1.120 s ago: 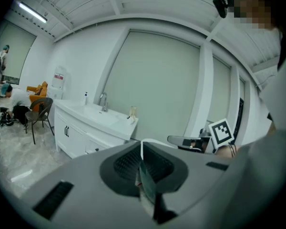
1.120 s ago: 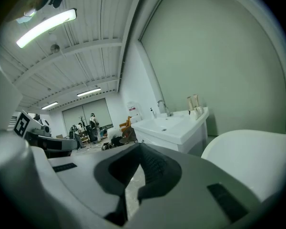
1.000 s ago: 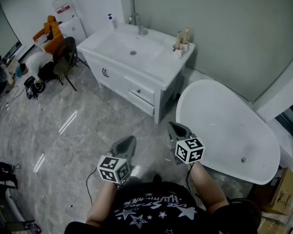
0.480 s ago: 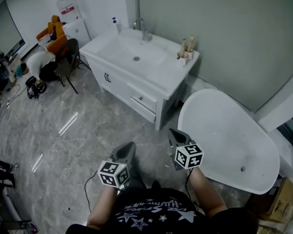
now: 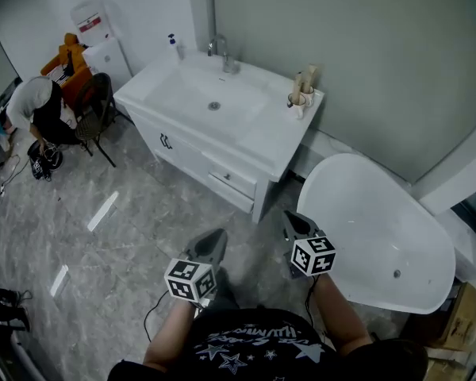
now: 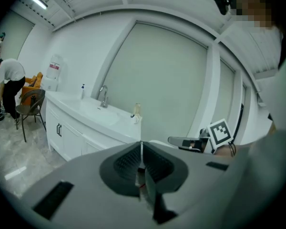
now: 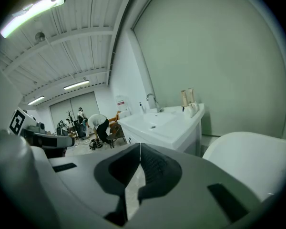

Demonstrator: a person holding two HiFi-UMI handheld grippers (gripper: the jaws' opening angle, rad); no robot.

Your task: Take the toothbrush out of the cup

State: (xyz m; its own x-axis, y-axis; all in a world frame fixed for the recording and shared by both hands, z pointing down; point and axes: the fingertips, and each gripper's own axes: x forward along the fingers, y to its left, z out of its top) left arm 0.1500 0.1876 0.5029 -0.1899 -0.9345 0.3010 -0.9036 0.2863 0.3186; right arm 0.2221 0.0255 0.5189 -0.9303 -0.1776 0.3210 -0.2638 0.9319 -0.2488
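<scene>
Two pale cups (image 5: 298, 99) stand at the right back corner of the white vanity (image 5: 263, 137), with upright items (image 5: 302, 78) sticking out of them; too small to tell a toothbrush apart. The cups (image 6: 136, 118) are far ahead in the left gripper view, and the cups (image 7: 192, 108) stand on the vanity corner in the right gripper view. My left gripper (image 5: 215, 237) and right gripper (image 5: 289, 217) are held low over the floor, well short of the vanity. My left gripper (image 6: 141, 145) and my right gripper (image 7: 140, 147) are each shut on nothing.
A white bathtub (image 5: 373, 232) lies to the right of the vanity. The sink basin (image 5: 210, 94) has a faucet (image 5: 220, 50) and a soap bottle (image 5: 173, 45) behind it. A chair (image 5: 91, 105), a water dispenser (image 5: 101, 48) and a bending person (image 5: 38, 105) are at the far left.
Both grippers have travelled forward toward the vanity, which now looks nearer. Their jaws stayed together. The person at the left has stepped to the chair and bent down.
</scene>
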